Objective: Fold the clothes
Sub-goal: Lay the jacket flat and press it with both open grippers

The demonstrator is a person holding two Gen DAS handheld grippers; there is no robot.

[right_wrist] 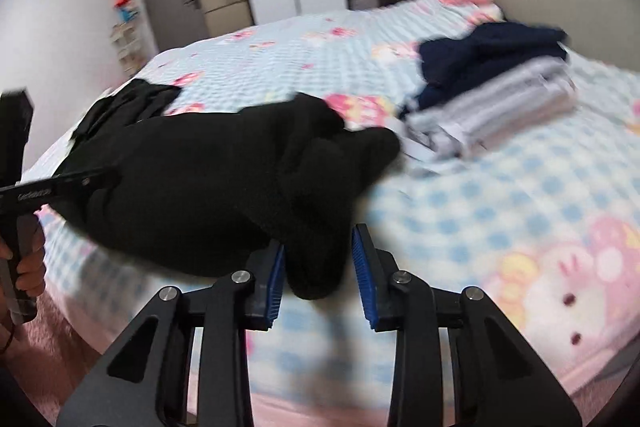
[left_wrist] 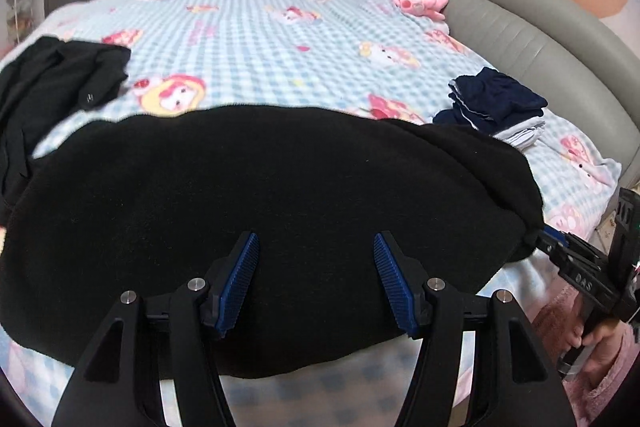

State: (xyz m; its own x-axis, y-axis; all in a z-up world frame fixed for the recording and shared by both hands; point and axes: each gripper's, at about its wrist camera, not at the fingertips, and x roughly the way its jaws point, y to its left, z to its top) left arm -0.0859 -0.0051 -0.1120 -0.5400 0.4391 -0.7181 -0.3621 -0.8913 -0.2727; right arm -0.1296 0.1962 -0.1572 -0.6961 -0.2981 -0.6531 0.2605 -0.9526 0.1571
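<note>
On bed (left_wrist: 280,27), black garment (left_wrist: 256,219) apparently crosswise

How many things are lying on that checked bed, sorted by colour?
Black: 2, the big black fleece garment and a crumpled black garment
Navy: 1, a folded navy garment atop the pile
Pale striped: 1, a folded grey-white striped garment under it
Pink: 1, a pink plush toy
Total: 5

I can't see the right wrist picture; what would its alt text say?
A black garment lies on a checked cartoon bedsheet, one corner between the right gripper's blue-padded fingers. A folded clothes pile sits behind, blurred.
</note>
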